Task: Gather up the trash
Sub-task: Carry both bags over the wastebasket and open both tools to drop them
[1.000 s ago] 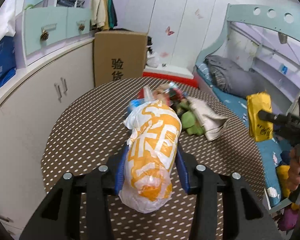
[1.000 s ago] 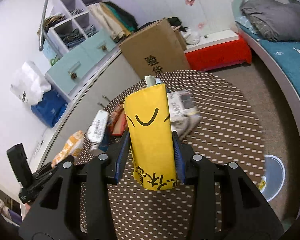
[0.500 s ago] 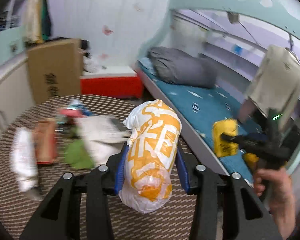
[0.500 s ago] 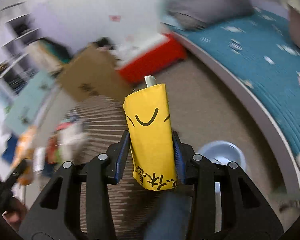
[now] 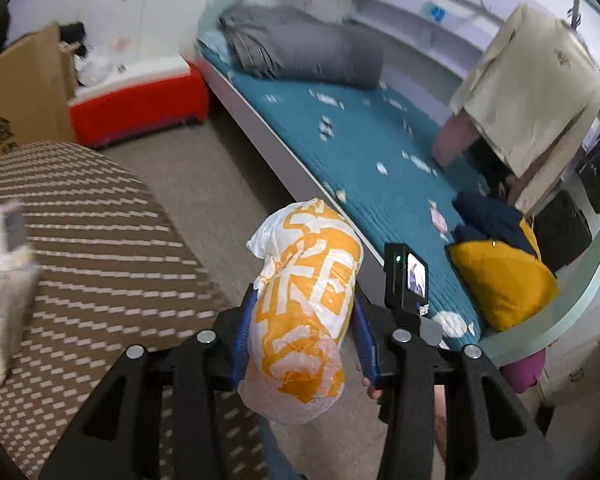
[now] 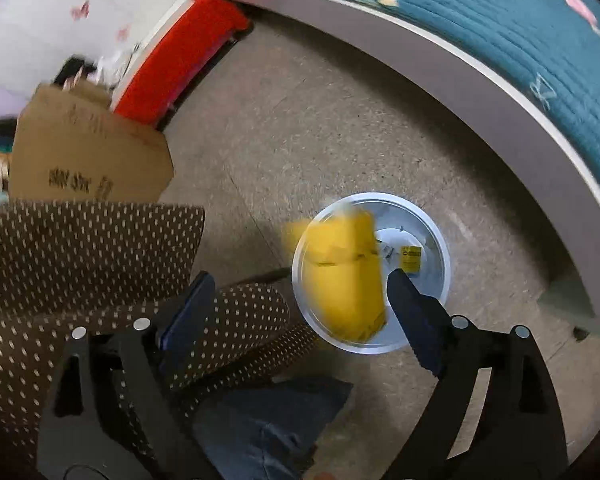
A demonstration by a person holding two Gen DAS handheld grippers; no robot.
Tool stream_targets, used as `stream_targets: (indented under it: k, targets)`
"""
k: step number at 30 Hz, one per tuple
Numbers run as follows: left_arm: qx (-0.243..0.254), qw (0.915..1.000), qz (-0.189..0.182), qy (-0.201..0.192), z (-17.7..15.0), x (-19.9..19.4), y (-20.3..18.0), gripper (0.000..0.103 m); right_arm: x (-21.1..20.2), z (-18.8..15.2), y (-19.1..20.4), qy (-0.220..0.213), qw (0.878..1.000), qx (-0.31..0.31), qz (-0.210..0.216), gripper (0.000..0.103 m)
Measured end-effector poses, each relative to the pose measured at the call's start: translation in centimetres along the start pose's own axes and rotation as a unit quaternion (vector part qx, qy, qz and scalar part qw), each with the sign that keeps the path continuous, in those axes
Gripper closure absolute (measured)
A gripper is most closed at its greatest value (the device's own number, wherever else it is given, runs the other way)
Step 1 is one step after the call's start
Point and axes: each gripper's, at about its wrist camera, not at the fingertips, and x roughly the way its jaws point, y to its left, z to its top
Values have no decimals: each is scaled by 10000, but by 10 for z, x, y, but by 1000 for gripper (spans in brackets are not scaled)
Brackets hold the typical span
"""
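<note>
Left gripper (image 5: 302,334) clamped on orange-and-white bag (image 5: 304,308) above floor right of table (image 5: 100,248); right gripper (image 6: 296,312) spread wide, blurred yellow packet (image 6: 342,276) loose over white bin (image 6: 432,236).

The table (image 5: 100,240), under a brown cloth with pale dashes, carries a blurred white packet (image 5: 4,280) at its left edge; the floor (image 6: 300,128) is grey speckled carpet; on it stand a white bin (image 6: 432,240), near the table's hanging cloth, a cardboard box (image 6: 88,160) and, just beside that, a red bench (image 6: 180,60); the bed (image 5: 360,152) runs along the floor's far side, its teal quilt bearing a grey rolled duvet (image 5: 308,48) at the head, and a yellow cushion (image 5: 504,280) touching a navy bundle (image 5: 492,216) towards the foot.
</note>
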Motion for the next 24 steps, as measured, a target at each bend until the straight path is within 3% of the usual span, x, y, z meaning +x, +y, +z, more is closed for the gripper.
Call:
stream_targets:
  k: [8,9,10,12,17,23,24]
  targets:
    - [-28,9961,-10,880,11,80,-19,57,-86,-6,-27,-961,9943,360,288,13]
    - [-7,9953,65,966,13,91,-22,52,-93,-4,-27,-1063,9932,370,303,12]
    - [29,9942,136,1066,14,100,-25,39,-102,-5,-28,-1157,9921,385,312,11]
    - [101,9909,188,1327,15,120,-29,21,-121,-8,-30,-1334,9896,394,363,10]
    - [191,9923,356,1173,17,118,-29,14,-139,-16,-28,-1465,9884,320,253,6]
    - [297,9974,302,579,17,69,-26,13,-140,-29,-9,-1504,9885,178,-23,6]
    - [360,9972,458,468,17,60,-27,13,-142,-31,-3,-1521,9883,134,-66,6]
